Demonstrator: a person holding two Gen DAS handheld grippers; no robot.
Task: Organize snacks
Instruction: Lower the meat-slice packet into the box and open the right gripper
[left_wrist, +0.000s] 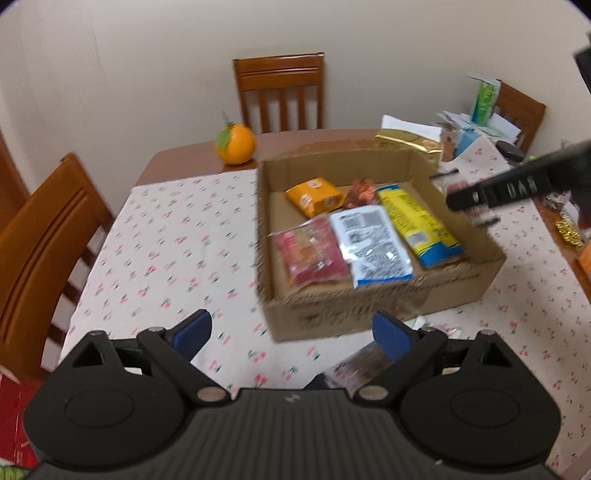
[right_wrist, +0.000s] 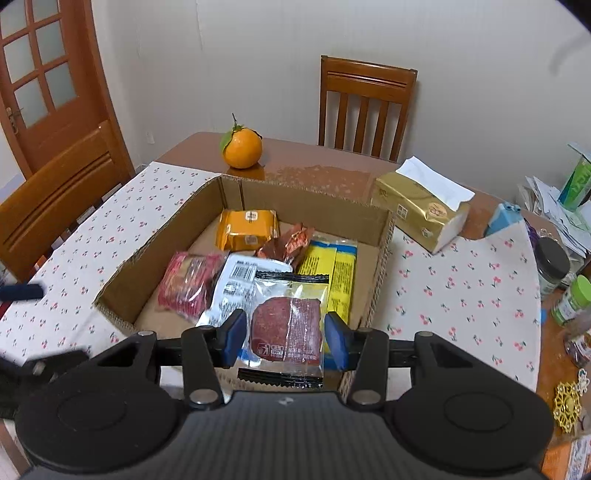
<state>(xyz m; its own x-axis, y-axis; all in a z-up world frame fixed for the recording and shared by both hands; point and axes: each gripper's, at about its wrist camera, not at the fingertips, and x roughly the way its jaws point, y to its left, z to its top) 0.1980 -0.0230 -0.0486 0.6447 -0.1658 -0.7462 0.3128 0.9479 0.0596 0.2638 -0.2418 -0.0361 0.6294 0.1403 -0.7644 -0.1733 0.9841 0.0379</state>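
snack packet (right_wrist: 286, 328) with a clear front is clamped in the right tool (right_wrist: 286, 341) above the cardboard box (right_wrist: 155, 254). left tool (left_wrist: 291, 332) is held wide open, gripping nothing.

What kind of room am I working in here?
Most likely a home dining room. A wooden table with a cherry-print cloth has matching wooden chairs around it, and a panelled door with glass panes stands behind. An orange and a tissue pack add to the household look.
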